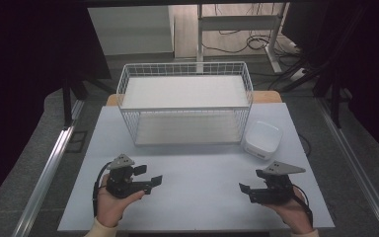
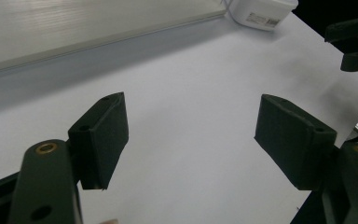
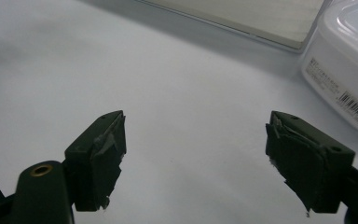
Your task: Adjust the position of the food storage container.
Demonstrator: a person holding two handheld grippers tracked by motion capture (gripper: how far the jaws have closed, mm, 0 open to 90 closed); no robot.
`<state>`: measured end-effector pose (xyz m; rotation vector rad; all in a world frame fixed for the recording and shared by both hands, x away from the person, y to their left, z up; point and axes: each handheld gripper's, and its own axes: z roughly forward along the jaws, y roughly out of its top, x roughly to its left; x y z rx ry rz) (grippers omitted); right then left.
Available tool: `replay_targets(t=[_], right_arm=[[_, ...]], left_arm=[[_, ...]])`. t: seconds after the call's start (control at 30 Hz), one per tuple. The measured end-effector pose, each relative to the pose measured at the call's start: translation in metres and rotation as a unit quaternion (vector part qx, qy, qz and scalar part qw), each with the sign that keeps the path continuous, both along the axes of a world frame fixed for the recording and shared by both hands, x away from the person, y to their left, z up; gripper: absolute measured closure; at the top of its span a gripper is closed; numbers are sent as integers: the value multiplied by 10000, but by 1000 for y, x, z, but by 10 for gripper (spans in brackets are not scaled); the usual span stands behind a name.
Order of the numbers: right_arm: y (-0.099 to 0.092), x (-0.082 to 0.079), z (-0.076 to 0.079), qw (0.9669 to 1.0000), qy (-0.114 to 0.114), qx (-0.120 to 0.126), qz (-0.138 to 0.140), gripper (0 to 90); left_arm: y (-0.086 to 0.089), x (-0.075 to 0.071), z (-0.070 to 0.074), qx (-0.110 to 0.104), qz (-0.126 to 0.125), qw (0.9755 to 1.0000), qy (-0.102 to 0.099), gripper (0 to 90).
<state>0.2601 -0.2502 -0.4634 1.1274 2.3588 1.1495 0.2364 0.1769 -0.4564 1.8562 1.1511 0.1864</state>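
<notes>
My left gripper (image 1: 148, 177) hovers low over the white table (image 1: 197, 207) at the near left. It is open, and in the left gripper view its jaws (image 2: 191, 105) stand wide apart with bare tabletop between them. At the near right my right gripper (image 1: 253, 181) is open too, its worn pads (image 3: 105, 151) apart over the table with nothing held. A white lidded container (image 1: 262, 139) (image 3: 345, 65) sits just beyond the right gripper, beside the wire rack (image 1: 185, 103).
The white two-tier wire rack stands at the table's back middle, its lower board (image 2: 74, 28) (image 3: 247, 14) resting on the table. The right gripper (image 2: 354, 42) appears at the far right of the left gripper view. Floor rails flank the table.
</notes>
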Motion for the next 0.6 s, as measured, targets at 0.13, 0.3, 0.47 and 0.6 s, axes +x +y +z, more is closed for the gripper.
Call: replay_targets(t=[0.13, 0.3, 0.47, 0.6], right_arm=[[-5, 4, 12, 9999, -95, -103, 4, 238], [-13, 15, 28, 9999, -104, -78, -58, 276], [-23, 32, 42, 9999, -55, -95, -97, 317], [-38, 57, 51, 9997, -29, -75, -247, 363]], left_arm=[[-2, 1, -2, 13, -17, 10000, 56, 249], [-1, 1, -3, 7, -18, 10000, 70, 249], [0, 1, -3, 10, -21, 10000, 59, 247], [3, 2, -4, 13, 53, 10000, 82, 247]])
